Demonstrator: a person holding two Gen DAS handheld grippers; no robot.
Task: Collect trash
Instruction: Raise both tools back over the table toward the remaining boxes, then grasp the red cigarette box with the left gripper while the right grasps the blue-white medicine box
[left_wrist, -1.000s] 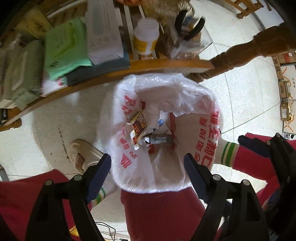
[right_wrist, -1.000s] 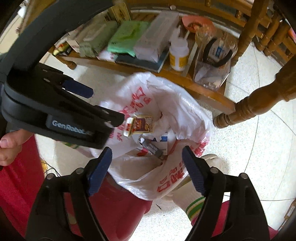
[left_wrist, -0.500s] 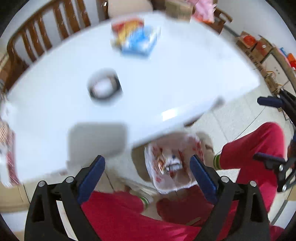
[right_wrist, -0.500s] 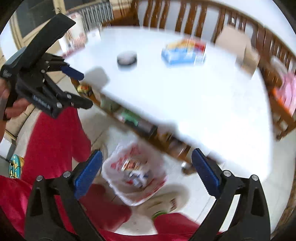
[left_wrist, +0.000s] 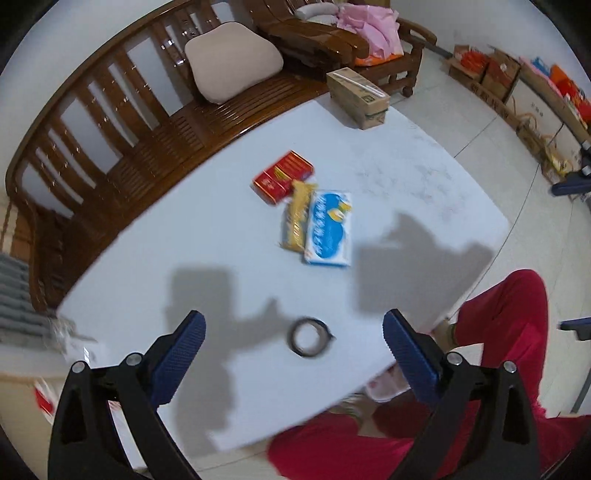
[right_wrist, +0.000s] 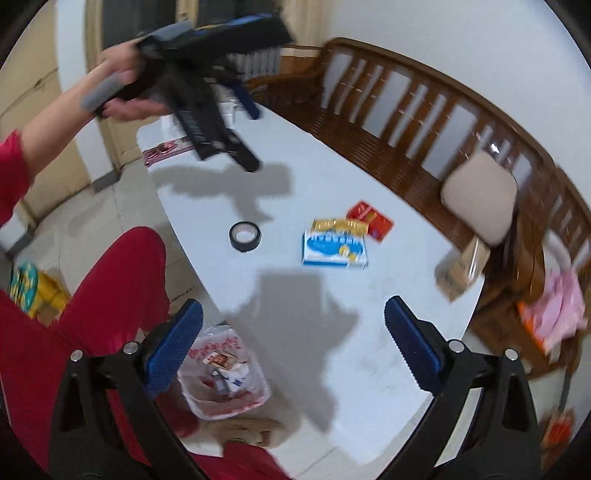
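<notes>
White table (left_wrist: 207, 236), seen from above, left to right:
- Left gripper (left_wrist: 293, 341): jaws spread wide, nothing held.
- Roll of black tape (left_wrist: 308, 336): set near the front edge.
- Red box (left_wrist: 282, 176), yellow packet (left_wrist: 297, 218), blue-and-white pack (left_wrist: 328, 229): clustered mid-table, bare surface all round.
- Trash bag (right_wrist: 225, 373): placed on the floor below the near edge, mouth open.
- Right gripper (right_wrist: 293, 339): jaws spread wide, nothing held.

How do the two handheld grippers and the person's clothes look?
Each gripper, left gripper and right gripper, has black angular plastic arms with silver rivets and two fingers faced with blue textured pads. The body of the left one is black, with a grey handle. The person wears a red sleeve and red trousers.
</notes>
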